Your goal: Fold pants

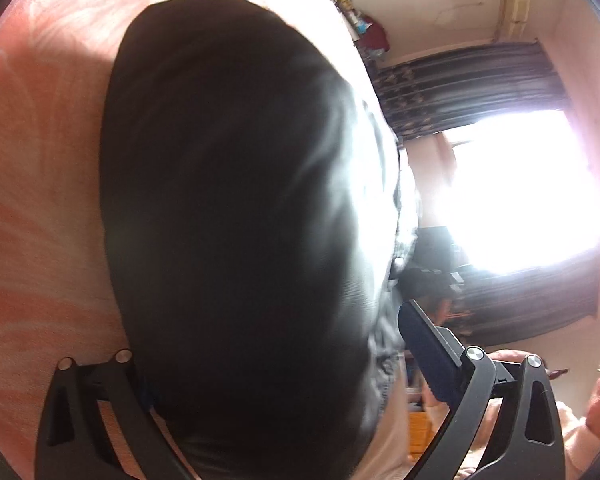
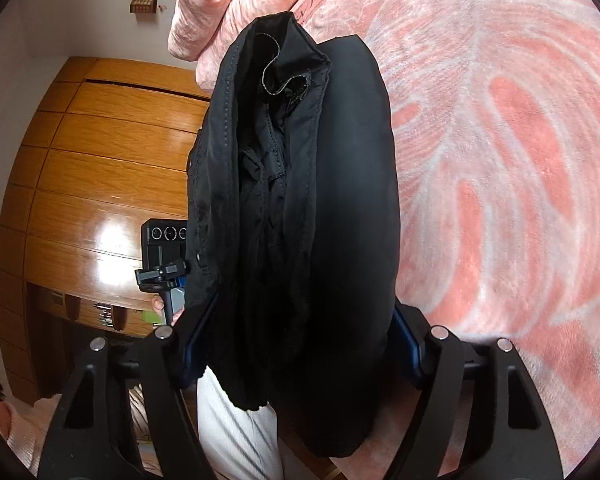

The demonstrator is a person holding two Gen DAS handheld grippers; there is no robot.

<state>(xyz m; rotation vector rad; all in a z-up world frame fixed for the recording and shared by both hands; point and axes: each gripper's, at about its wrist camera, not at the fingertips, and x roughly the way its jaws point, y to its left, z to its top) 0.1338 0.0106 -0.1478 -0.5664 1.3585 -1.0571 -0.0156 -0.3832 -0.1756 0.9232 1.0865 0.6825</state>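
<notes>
So the black pants (image 2: 300, 208) are bunched up into a thick folded bundle and both grippers have it between their fingers, held up over the bed with the pink leaf-pattern blanket (image 2: 500, 160).

Right gripper (image 2: 300, 360): the fingers stand pretty wide, but that's because the wad of fabric fills the whole gap. The blue pads (image 2: 194, 344) sit against the cloth on both sides, so it's gripping the pants, not hanging open. In the right wrist view you can see the layered edges of the fold, with seams, a bit of hem and a couple of snaps on the left side of the bundle. The lower end of the fabric droops past the fingers.

Left gripper (image 1: 276, 364): also spread wide around the same bundle. The finger on the left side disappears right against the cloth. The finger on the right side (image 1: 424, 348) has its dark pad showing clear of the black fabric, with a strip of lighter patterned cloth next to it, so I honestly can't tell whether this one is actually squeezing or just sitting around the pants. That view is blurry, and a blown-out window (image 1: 520, 188) doesn't help.

Behind the pants in the right wrist view are a wooden wardrobe (image 2: 100, 184) and a person's fingers (image 2: 158, 304) on the other handle.
</notes>
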